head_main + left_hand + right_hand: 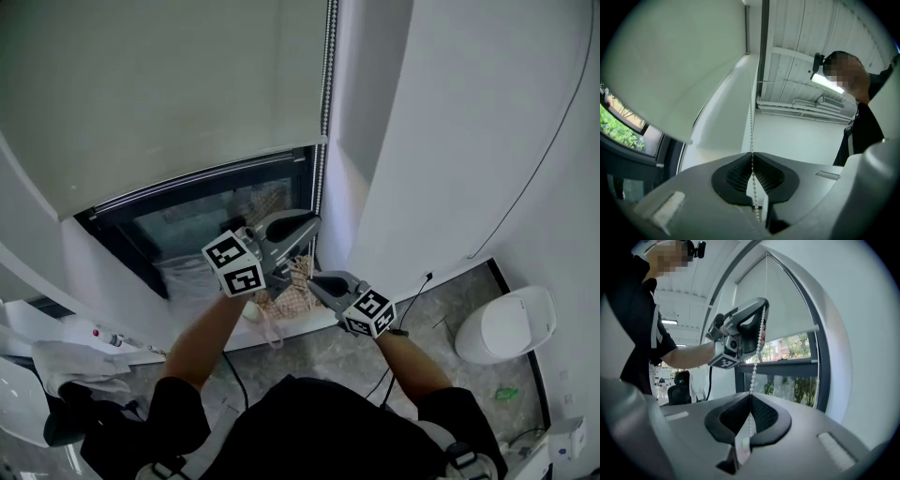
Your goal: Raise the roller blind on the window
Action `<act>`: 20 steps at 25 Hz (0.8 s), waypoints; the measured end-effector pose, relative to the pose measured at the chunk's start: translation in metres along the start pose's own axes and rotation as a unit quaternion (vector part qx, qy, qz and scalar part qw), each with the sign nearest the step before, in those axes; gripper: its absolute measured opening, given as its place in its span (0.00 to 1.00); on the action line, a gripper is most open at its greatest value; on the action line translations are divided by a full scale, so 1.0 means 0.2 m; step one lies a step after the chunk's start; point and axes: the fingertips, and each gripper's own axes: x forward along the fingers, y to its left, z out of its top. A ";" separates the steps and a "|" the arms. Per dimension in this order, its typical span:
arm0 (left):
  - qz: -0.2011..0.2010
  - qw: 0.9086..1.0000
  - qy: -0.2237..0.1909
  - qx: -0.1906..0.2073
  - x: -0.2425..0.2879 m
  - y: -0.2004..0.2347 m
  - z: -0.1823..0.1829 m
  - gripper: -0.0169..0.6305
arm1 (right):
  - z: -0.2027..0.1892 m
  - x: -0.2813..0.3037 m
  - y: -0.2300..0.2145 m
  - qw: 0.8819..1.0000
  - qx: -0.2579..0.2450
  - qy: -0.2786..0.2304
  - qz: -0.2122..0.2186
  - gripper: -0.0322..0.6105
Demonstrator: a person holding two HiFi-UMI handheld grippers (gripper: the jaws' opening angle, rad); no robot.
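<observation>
The pale roller blind (178, 84) covers most of the window, and its bottom bar (202, 178) hangs above a strip of bare glass. A white bead chain (324, 84) runs down the window's right side. My left gripper (315, 223) is shut on that chain, which passes between its closed pads (751, 157) and rises taut above them. Just below it, my right gripper (313, 279) is shut on the same chain (750, 394). In the right gripper view the left gripper (761, 322) shows higher up, with the chain (756, 364) stretched between the two.
The white wall (450, 141) stands right of the window, with a thin cable (539, 164) running down it. A white round bin (506, 323) sits on the floor at right. Cloths and clutter (66, 370) lie at lower left. A woven item (295, 292) rests by the sill.
</observation>
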 end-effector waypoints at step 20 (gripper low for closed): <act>0.044 0.998 0.015 -0.033 -0.18 0.06 -0.27 0.05 | 1.06 -0.22 -0.14 0.974 -0.009 -0.227 0.008 0.29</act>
